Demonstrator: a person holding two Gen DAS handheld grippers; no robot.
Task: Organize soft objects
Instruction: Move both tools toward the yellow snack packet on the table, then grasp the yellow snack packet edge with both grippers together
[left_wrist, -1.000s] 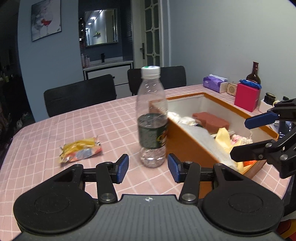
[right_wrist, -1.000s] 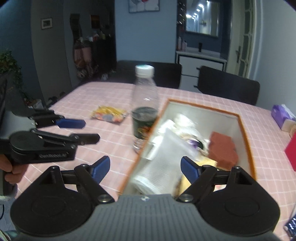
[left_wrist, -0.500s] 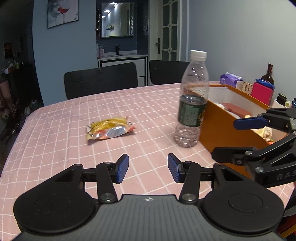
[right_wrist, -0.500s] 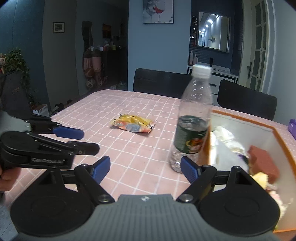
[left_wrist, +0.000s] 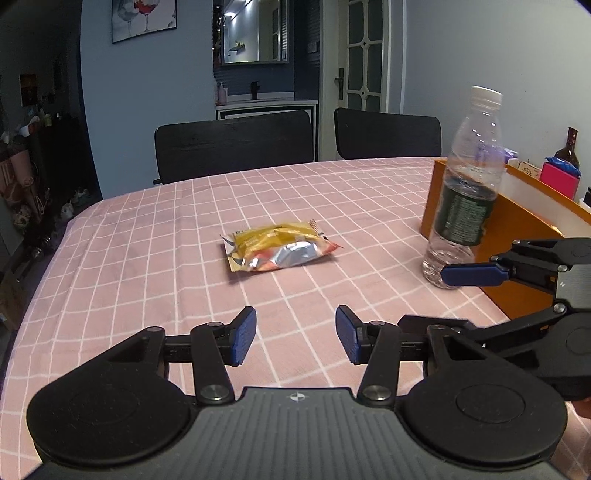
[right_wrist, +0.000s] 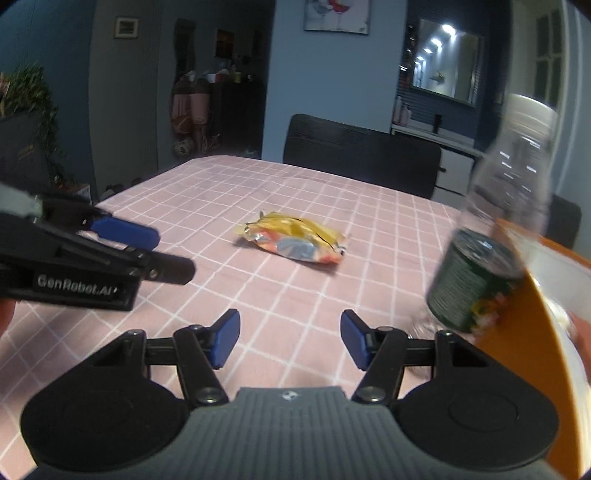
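A yellow and silver snack bag (left_wrist: 277, 249) lies flat on the pink checked tablecloth (left_wrist: 147, 258), ahead of both grippers; it also shows in the right wrist view (right_wrist: 295, 245). My left gripper (left_wrist: 294, 335) is open and empty, low over the cloth, short of the bag. My right gripper (right_wrist: 290, 339) is open and empty too, and it shows at the right of the left wrist view (left_wrist: 476, 295). The orange storage box (left_wrist: 517, 236) stands at the right.
A clear water bottle (left_wrist: 467, 192) with a dark label stands upright against the box's near corner, close to my right gripper (right_wrist: 491, 236). Two black chairs (left_wrist: 236, 144) stand at the table's far edge. A pink box (left_wrist: 559, 179) and a brown bottle (left_wrist: 569, 151) stand beyond the storage box.
Both grippers have swung left, away from the box and bottle, and now face the snack bag. The bottle has shifted to the right edge of both views. Both stay open.
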